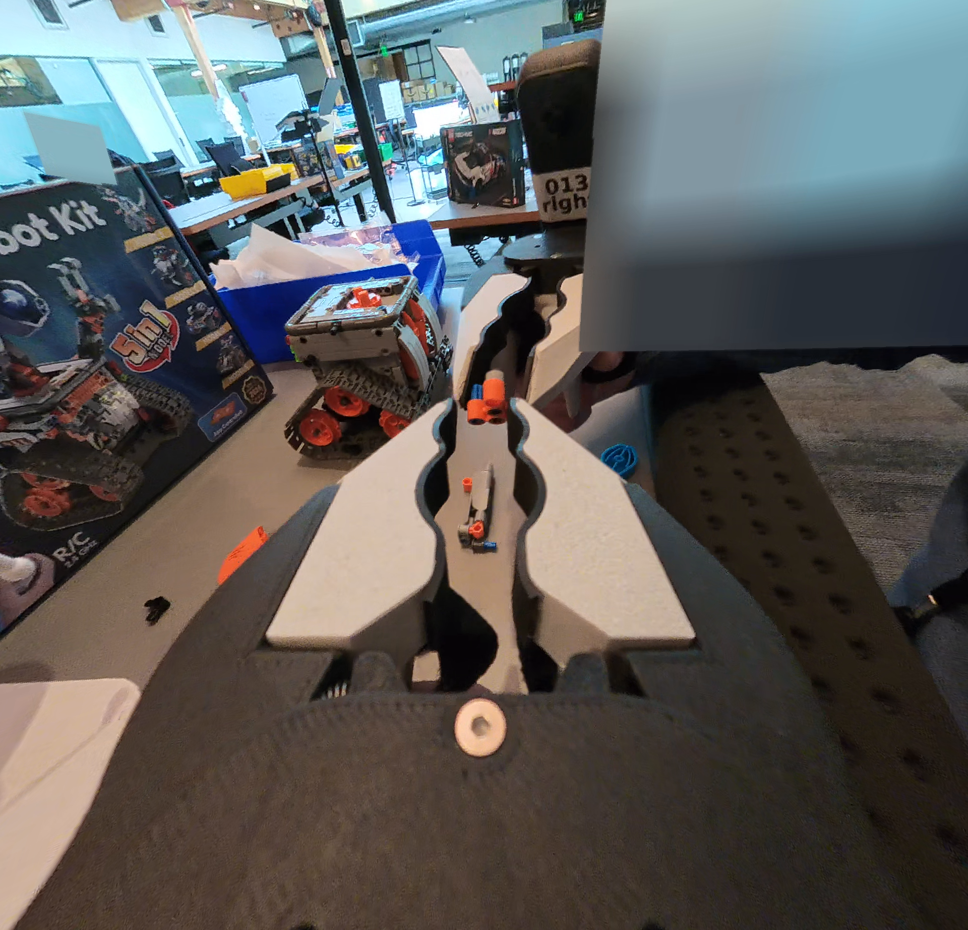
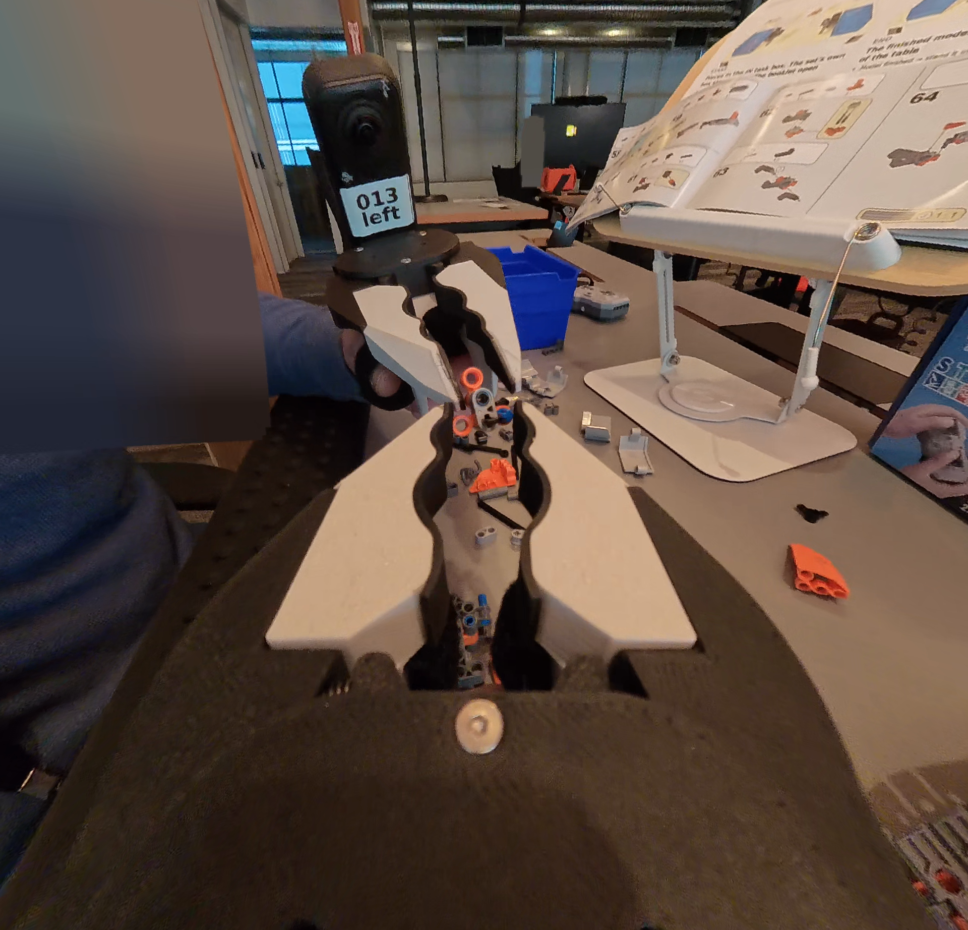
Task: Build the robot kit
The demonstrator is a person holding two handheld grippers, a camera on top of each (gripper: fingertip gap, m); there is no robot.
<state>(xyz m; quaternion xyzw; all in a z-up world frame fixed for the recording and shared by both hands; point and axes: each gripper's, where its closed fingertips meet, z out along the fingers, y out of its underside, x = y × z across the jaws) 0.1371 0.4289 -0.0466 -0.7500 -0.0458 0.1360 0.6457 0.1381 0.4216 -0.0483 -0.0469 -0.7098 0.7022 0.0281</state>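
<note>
Broadly, a matte grey table (image 1: 209, 512) fills both views. At the left of the left wrist view a glossy dark cardboard box (image 1: 105, 381) printed with tracked models stands tilted. At the upper right of the right wrist view an open instruction booklet (image 2: 785, 119) rests on a white stand (image 2: 723, 417) with a flat rounded base and thin hinged struts. A blue plastic bin (image 1: 335, 302) holding crumpled white paper sits behind a blocky grey brick-built model (image 1: 366, 370) with orange wheels and black studded tracks.

The left gripper (image 1: 484, 417) and the right gripper (image 2: 482, 412) have black grainy bodies and pale wedge-shaped fingers with wavy inner edges. They meet tip to tip above the table. Each pair of jaws stands narrow, and a small assembly (image 1: 487, 402) of an orange holed connector, a grey beam and a blue pin sits at the meeting tips. Which gripper actually clamps it cannot be told.

Loose parts lie on the table:
- an orange curved panel (image 2: 817, 572) with round end holes, at the right of the right wrist view;
- flat grey tabbed pieces (image 2: 597, 425) just beside the stand base;
- a slim grey and orange sub-assembly (image 1: 479, 506), seen between the left fingers;
- a blue ribbed ring (image 1: 618, 457).
</note>
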